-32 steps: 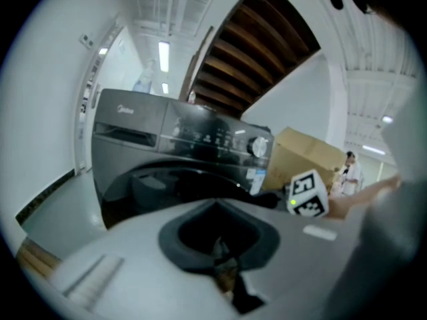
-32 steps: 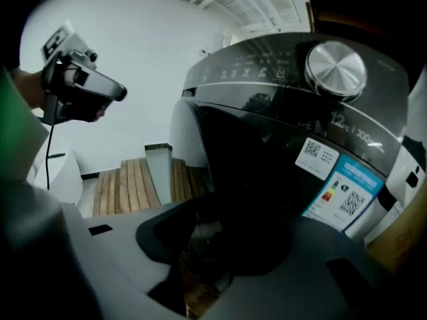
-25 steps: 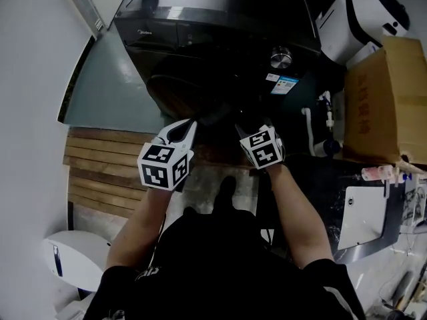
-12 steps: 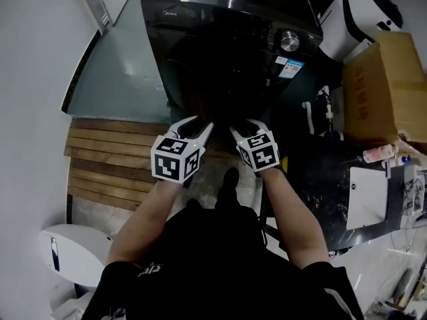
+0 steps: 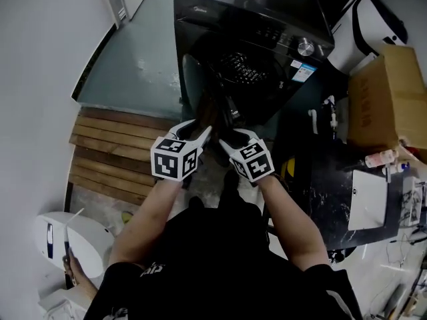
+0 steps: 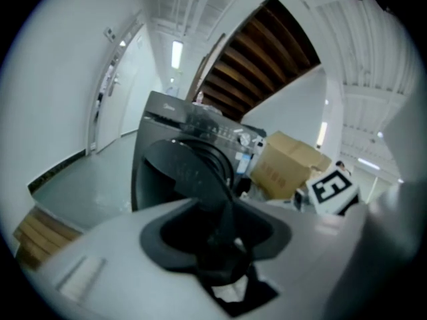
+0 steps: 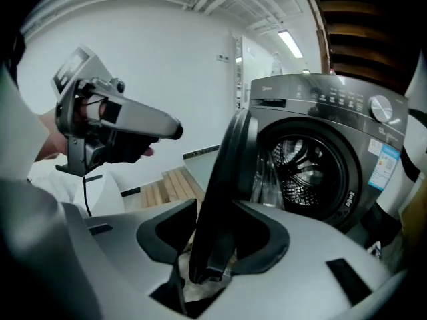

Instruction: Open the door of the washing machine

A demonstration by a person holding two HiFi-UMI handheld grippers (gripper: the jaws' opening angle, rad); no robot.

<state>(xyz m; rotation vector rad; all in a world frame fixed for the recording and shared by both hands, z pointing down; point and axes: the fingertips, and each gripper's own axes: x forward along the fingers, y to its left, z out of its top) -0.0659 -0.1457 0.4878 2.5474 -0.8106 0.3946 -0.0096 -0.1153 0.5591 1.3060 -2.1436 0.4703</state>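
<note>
Indoors, left hand-held gripper [image 6: 217, 242] opening wide around door [image 6: 188, 171].

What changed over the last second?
The door swung open toward the person; the drum now shows. Both grippers drew back with it. The left gripper has just been opening its jaws, door edge loose between them. The right gripper keeps gripping the door edge. The washer stayed put.

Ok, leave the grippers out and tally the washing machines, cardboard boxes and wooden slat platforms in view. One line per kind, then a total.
Washing machine, door swung open: 1
Cardboard box: 1
Wooden slat platform: 1
Total: 3
</note>
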